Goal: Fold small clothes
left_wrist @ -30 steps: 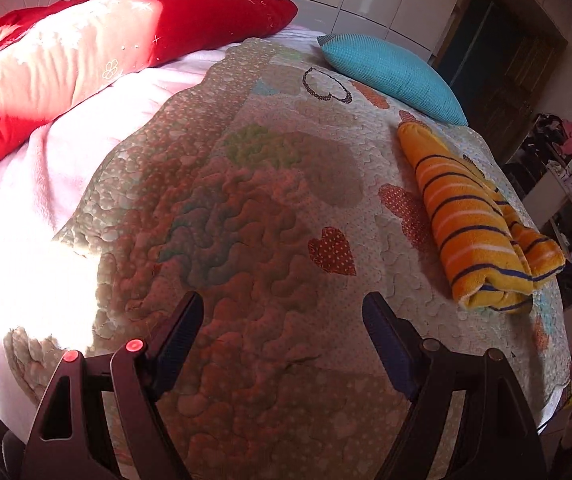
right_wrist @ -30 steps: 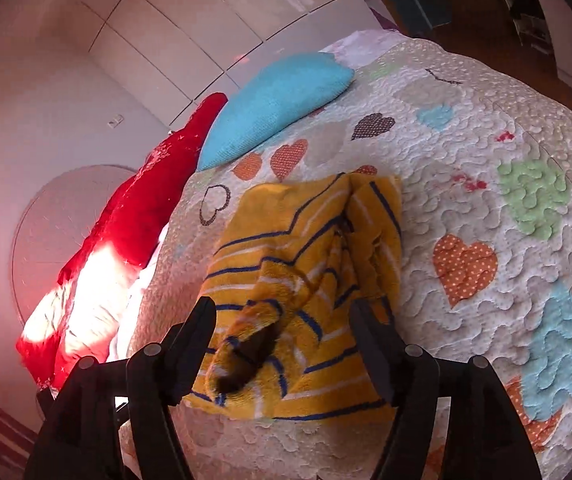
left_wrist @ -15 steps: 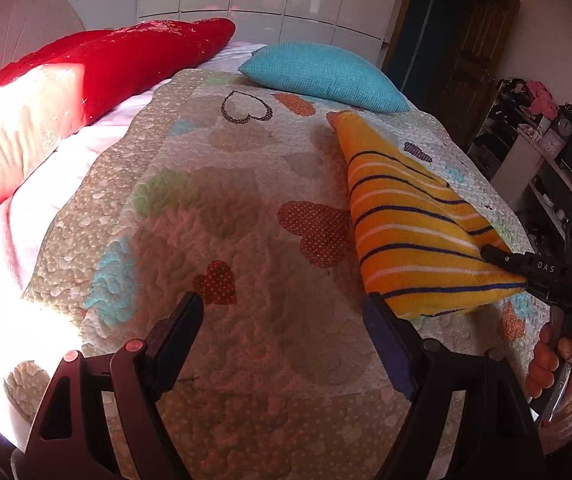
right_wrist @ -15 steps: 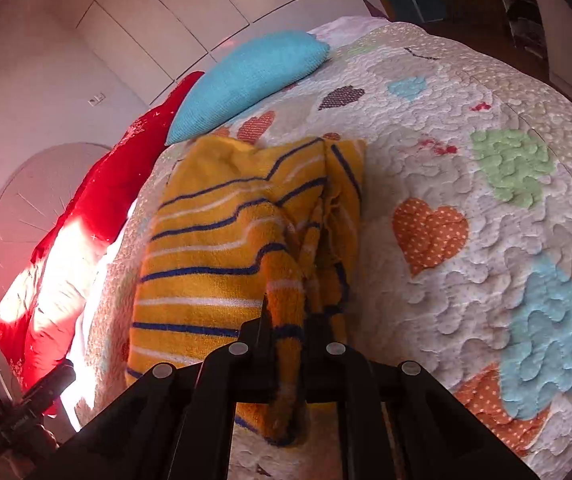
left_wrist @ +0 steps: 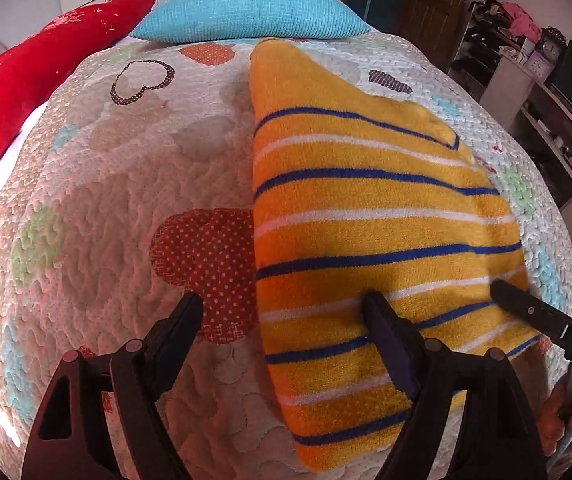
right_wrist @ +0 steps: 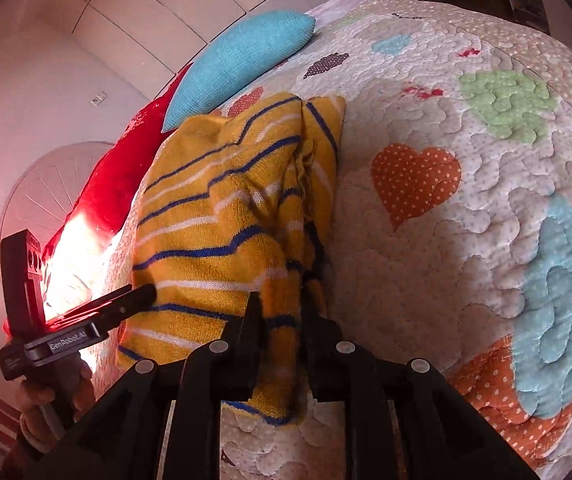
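A yellow garment with blue and white stripes [left_wrist: 365, 216] lies on a quilted bedspread patterned with hearts [left_wrist: 134, 184], toward the right side of the bed as the left wrist camera sees it, its narrow far end reaching close to a turquoise pillow [left_wrist: 250, 10] at the head of the bed. A red pillow [left_wrist: 38, 64] lies to the left of the turquoise one. The left gripper [left_wrist: 282, 308] stands with its jaws spread wide: one finger sits over the bare quilt beside a red dotted heart, the other over the near part of the garment, and nothing is caught between them. The right gripper [right_wrist: 282, 312] has its jaws pressed together on a bunched fold at the garment's near edge [right_wrist: 222, 216], with cloth pinched between the fingers and hanging slightly below them. In the right wrist view the left gripper's finger [right_wrist: 134, 296] comes in from the left and touches the garment's left side. Shelving with clutter [left_wrist: 517, 24] stands beyond the bed on the right.
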The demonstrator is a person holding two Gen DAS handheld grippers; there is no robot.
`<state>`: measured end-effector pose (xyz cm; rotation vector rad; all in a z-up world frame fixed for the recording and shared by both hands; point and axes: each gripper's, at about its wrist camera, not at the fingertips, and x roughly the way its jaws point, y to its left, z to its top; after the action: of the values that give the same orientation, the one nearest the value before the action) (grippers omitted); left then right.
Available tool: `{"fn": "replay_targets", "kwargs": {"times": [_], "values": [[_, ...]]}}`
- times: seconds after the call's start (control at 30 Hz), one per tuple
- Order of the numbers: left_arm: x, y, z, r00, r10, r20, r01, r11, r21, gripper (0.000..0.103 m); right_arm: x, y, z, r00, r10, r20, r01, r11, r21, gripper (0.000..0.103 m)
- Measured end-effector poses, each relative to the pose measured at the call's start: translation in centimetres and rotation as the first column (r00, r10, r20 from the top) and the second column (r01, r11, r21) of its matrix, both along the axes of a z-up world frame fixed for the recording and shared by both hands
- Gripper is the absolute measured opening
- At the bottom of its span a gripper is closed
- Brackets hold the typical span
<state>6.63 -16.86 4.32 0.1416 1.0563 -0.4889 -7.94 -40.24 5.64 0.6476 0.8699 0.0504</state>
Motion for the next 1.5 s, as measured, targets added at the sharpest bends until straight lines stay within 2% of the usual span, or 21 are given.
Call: {"fn": "replay_targets", "kwargs": {"times": [0.07, 0.13, 0.27, 0.33, 0.37, 0.47, 0.53, 0.6, 0.63, 0.67, 0.73, 0.8, 0.83, 0.9, 0.97, 1.03, 1.13, 1.23, 1.33, 1.4, 1.5], "values": [[-0.1, 1.2, 1.0, 1.0, -0.005, -0.004, 0.004, 0.999, -0.039, 0.082, -0.1, 0.0, 0.7, 1.0, -0.009, -0.017, 0.008, 0.999, -0.05, 0.048], [-0.4, 2.7, 2.0, 1.0, 0.024, 0.007, -0.023, 0.997, -0.07, 0.082, -0.6, -0.5, 1.7, 1.0, -0.022, 0.021, 0.023, 0.998, -0.05, 0.048], [-2.0, 5.4, 2.5, 0.998, 0.056, 0.029, -0.053, 0.994, -0.098, 0.082, -1.9, -1.3, 4.9, 0.984, -0.125, 0.129, 0.14, 0.984, -0.114, 0.048], [-3.2, 6.1, 2.2, 0.995, 0.072, 0.062, -0.067, 0.995, -0.071, 0.082, -1.2, -1.0, 6.5, 0.978, -0.128, 0.167, 0.149, 0.981, -0.122, 0.038], [-3.8, 6.3, 1.9, 0.994, 0.077, 0.072, -0.073, 0.996, -0.061, 0.082, -0.4, -0.6, 7.3, 0.978, -0.109, 0.178, 0.132, 0.984, -0.122, 0.026], [-5.7, 6.9, 1.1, 0.995, 0.08, 0.058, -0.075, 0.994, -0.083, 0.082, 2.9, 1.5, 8.3, 0.982, -0.036, 0.184, 0.058, 0.992, -0.116, 0.025], [-7.2, 7.3, 0.9, 0.995, 0.083, 0.054, -0.077, 0.991, -0.109, 0.082, 5.9, 2.5, 7.4, 0.991, 0.0, 0.135, 0.013, 0.995, -0.095, 0.025], [-8.8, 7.7, 0.9, 0.994, 0.092, 0.066, -0.084, 0.989, -0.118, 0.082, 8.2, 2.9, 5.0, 0.999, -0.001, 0.044, 0.006, 0.993, -0.12, 0.024], [-9.6, 8.0, 1.1, 0.992, 0.102, 0.08, -0.092, 0.989, -0.115, 0.082, 8.9, 2.8, 3.7, 1.0, -0.011, -0.014, 0.009, 0.989, -0.147, 0.02], [-10.4, 8.3, 1.3, 0.988, 0.113, 0.103, -0.102, 0.989, -0.109, 0.082, 8.9, 2.6, 3.0, 0.999, -0.029, -0.027, 0.025, 0.986, -0.164, 0.015], [-11.7, 9.2, 2.0, 0.977, 0.135, 0.166, -0.122, 0.989, -0.088, 0.082, 7.4, 2.2, 3.5, 0.998, -0.064, 0.014, 0.065, 0.983, -0.173, 0.015], [-12.8, 10.2, 3.0, 0.956, 0.163, 0.246, -0.15, 0.986, -0.069, 0.082, 5.4, 2.7, 4.7, 0.996, -0.078, 0.039, 0.084, 0.975, -0.207, 0.019], [-13.4, 10.8, 3.5, 0.939, 0.181, 0.291, -0.169, 0.983, -0.064, 0.087, 4.2, 3.1, 5.3, 0.996, -0.079, 0.048, 0.088, 0.968, -0.234, 0.021], [-14.7, 11.8, 4.8, 0.893, 0.221, 0.391, -0.207, 0.975, -0.078, 0.095, 1.7, 3.7, 6.3, 0.994, -0.084, 0.063, 0.098, 0.955, -0.279, 0.04], [-16.0, 12.7, 6.3, 0.836, 0.264, 0.481, -0.243, 0.964, -0.107, 0.101, -1.1, 4.0, 7.1, 0.992, -0.088, 0.093, 0.112, 0.951, -0.288, 0.04], [-17.1, 13.4, 7.9, 0.786, 0.301, 0.54, -0.276, 0.952, -0.13, 0.103, -3.9, 4.3, 7.7, 0.987, -0.108, 0.117, 0.139, 0.945, -0.295, 0.042], [-19.0, 14.1, 10.1, 0.741, 0.332, 0.584, -0.277, 0.943, -0.184, 0.103, -7.9, 4.9, 7.9, 0.979, -0.145, 0.14, 0.18, 0.944, -0.278, 0.052], [-21.2, 14.3, 12.2, 0.664, 0.369, 0.65, -0.299, 0.928, -0.221, 0.103, -10.7, 5.8, 7.4, 0.977, -0.164, 0.133, 0.193, 0.95, -0.247, 0.053], [-23.4, 14.2, 13.9, 0.598, 0.371, 0.71, -0.282, 0.927, -0.246, 0.103, -13.0, 7.0, 7.3, 0.976, -0.178, 0.129, 0.206, 0.945, -0.253, 0.053], [-24.5, 14.0, 14.8, 0.595, 0.36, 0.719, -0.255, 0.932, -0.257, 0.103, -13.9, 7.9, 7.5, 0.975, -0.177, 0.132, 0.207, 0.941, -0.268, 0.057], [-25.5, 13.7, 15.7, 0.631, 0.317, 0.708, -0.178, 0.948, -0.266, 0.103, -14.8, 8.9, 8.0, 0.974, -0.179, 0.141, 0.213, 0.936, -0.279, 0.061]]}}
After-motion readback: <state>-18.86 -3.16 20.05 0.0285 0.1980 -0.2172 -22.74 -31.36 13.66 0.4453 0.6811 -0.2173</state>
